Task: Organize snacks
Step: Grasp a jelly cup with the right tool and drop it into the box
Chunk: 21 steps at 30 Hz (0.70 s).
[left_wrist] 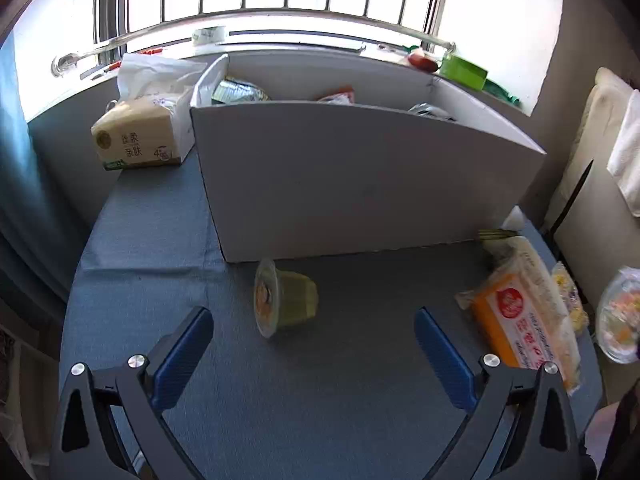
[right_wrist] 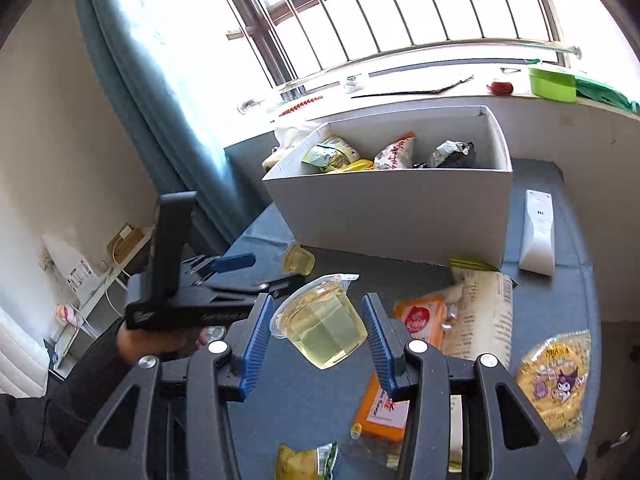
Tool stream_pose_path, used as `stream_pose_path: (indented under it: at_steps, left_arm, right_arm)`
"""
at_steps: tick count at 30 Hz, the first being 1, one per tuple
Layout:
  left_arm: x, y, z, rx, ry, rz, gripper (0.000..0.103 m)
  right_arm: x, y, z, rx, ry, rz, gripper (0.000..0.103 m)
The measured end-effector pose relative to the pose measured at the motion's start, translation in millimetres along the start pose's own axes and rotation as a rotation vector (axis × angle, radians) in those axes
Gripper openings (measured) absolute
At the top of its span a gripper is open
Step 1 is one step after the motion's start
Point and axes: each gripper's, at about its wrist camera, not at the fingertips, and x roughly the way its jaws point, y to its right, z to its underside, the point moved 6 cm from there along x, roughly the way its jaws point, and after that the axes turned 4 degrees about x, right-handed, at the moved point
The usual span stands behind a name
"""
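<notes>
Left wrist view
- Left gripper (left_wrist: 314,326): jaws spread wide at the bottom of the frame, nothing between the blue pads
- Green jelly cup (left_wrist: 285,298): on its side on the blue table cloth (left_wrist: 160,240), centre of the frame, just ahead of the open jaws and just in front of the white box (left_wrist: 360,184)
- Box contents: a few snack packets peek over the rim, upper centre
- Orange packet (left_wrist: 516,320): lies at the right edge, apart from the cup
- Tissue pack (left_wrist: 140,136): upper left, beside the box

Right wrist view
- Right gripper (right_wrist: 318,330): pads pinching a clear yellow jelly cup (right_wrist: 322,326), lifted off the table, lower centre
- Loose snacks: orange packet, long white packet (right_wrist: 480,312) and round yellow packet (right_wrist: 554,376) to the right and below

Step in hand, as judged
- Right: carry the held cup to the box
- Left: approaching the tipped green cup for a pick

Next move calls for
- Right: bring the cup over the rim in the upper centre, then release
- Left: straddle the cup's sides, then close
</notes>
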Motion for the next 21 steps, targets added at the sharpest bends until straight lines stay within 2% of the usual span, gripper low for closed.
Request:
stream_pose_path:
  at_steps: [2, 3, 6, 14, 17, 21]
  left_arm:
    - [21.2, -9.6, -4.3, -0.007, -0.048, -0.004, 0.075]
    - [30.3, -13.2, -3.7, -0.008, -0.078, 0.001, 0.043]
    - [18.9, -12.9, -6.1, 0.013, -0.027, 0.008, 0.032]
    - [-60.2, -0.7, -14.7, 0.009, 0.186, 0.098, 0.032]
    - [-88.4, 9.4, -35.2, 0.032, 0.272, 0.119, 0.032]
    - [-105.0, 20.1, -81.4, 0.056, 0.338, 0.129, 0.032]
  right_arm:
    - [-5.9, 7.0, 3.3, 0.011, 0.005, 0.008, 0.050]
    - [-7.2, 9.9, 5.0, 0.018, 0.002, 0.009, 0.050]
    - [-10.0, 15.7, 8.9, 0.032, 0.003, 0.004, 0.050]
    - [-9.0, 20.6, 8.5, 0.042, 0.022, -0.027, 0.050]
    - [-6.9, 14.6, -6.5, 0.022, 0.042, -0.024, 0.050]
    - [-4.4, 11.7, -48.0, -0.004, 0.098, -0.009, 0.050]
